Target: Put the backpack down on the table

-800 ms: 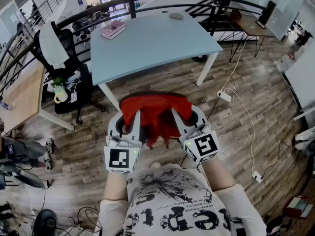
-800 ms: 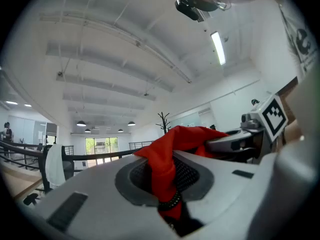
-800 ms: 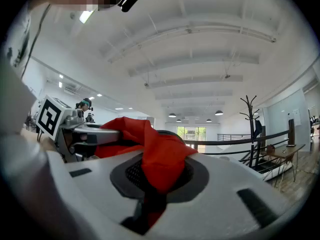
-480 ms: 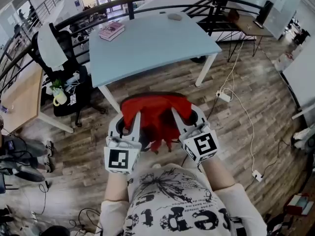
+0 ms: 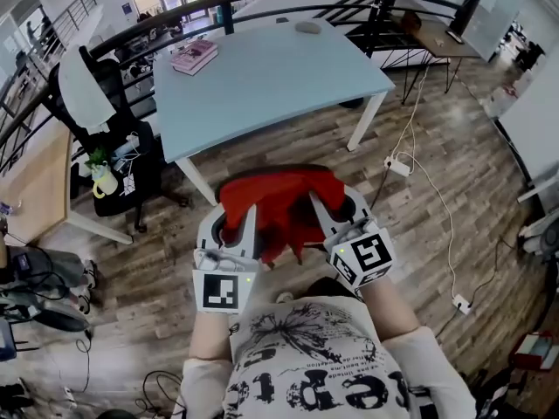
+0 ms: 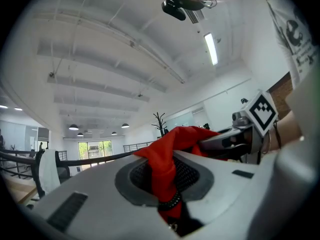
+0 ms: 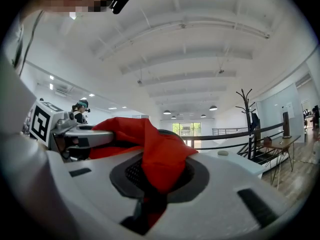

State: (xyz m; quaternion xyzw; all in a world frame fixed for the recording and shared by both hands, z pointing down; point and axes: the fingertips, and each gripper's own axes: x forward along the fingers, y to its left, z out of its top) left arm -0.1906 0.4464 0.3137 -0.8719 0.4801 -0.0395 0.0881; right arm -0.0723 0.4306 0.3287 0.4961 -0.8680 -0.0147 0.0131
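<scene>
The red backpack [image 5: 278, 201] hangs in the air over the wooden floor, just short of the light blue table [image 5: 262, 77]. My left gripper [image 5: 231, 221] is shut on its left side and my right gripper [image 5: 339, 206] on its right side. In the left gripper view, red fabric [image 6: 165, 169] is pinched between the jaws, with the right gripper [image 6: 240, 134] beyond it. The right gripper view shows a fold of red cloth [image 7: 160, 154] clamped between its jaws, the left gripper [image 7: 65, 129] beside it and the table [image 7: 235, 159] ahead.
A pink book [image 5: 194, 57] lies at the table's far left and a small grey object [image 5: 307, 27] at its far edge. A black chair with a white back [image 5: 83, 85] stands left of the table. A power strip with cables [image 5: 397, 168] lies on the floor at right.
Both grippers stay shut on the backpack and hold it at about the same place before the table. Only the head view has shifted a little.
</scene>
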